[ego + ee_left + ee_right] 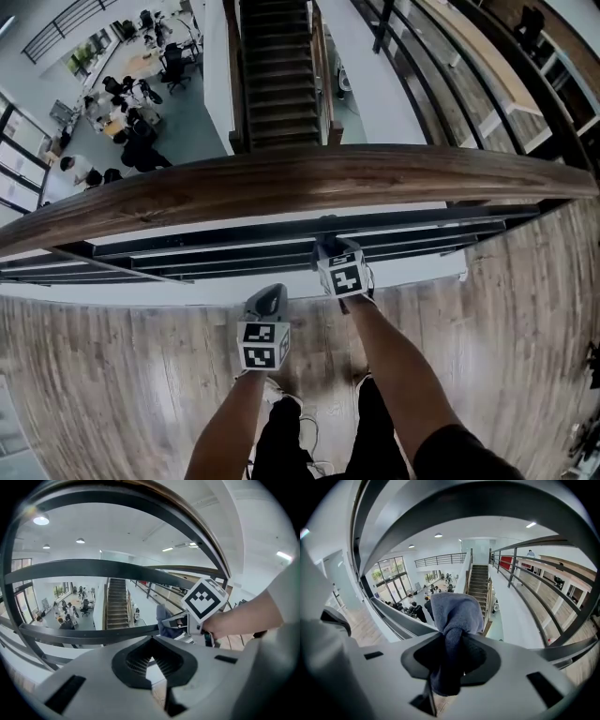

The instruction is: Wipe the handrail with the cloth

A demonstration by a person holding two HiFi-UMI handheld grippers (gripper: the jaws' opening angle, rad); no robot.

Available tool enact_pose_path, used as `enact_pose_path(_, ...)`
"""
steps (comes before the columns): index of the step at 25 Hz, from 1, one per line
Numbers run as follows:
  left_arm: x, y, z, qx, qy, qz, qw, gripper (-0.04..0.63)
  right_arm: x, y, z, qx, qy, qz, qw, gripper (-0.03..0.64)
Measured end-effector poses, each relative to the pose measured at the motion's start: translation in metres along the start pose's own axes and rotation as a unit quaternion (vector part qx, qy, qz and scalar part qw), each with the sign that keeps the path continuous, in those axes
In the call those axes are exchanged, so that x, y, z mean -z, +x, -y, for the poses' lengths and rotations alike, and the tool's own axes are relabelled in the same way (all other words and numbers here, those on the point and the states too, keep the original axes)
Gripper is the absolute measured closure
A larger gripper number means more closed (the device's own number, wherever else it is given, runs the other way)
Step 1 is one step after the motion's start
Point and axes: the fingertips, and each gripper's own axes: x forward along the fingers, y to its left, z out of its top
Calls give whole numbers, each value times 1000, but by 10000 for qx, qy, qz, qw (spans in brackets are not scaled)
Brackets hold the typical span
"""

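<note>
A brown wood floor [112, 375] up here. Far below are stairs [278, 75], chairs [174, 66] and big windows [391, 585].

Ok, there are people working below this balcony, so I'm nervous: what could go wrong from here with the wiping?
The cloth is pinched in the right gripper, right by the gaps between the metal bars. If the jaws slip, it could fall toward the people below. The gripper sits under the handrail, so it may knock the wood coming up.
</note>
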Motion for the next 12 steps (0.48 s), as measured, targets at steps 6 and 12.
enact_pose_path(6, -5, 28, 50, 208, 166, -76, 9996, 592, 17, -19, 64, 179, 169, 11, 9997, 509)
enact_pose_path(12, -3, 62, 107, 423, 326, -168, 9984, 592, 41, -42, 141, 416, 276, 67, 9987, 509)
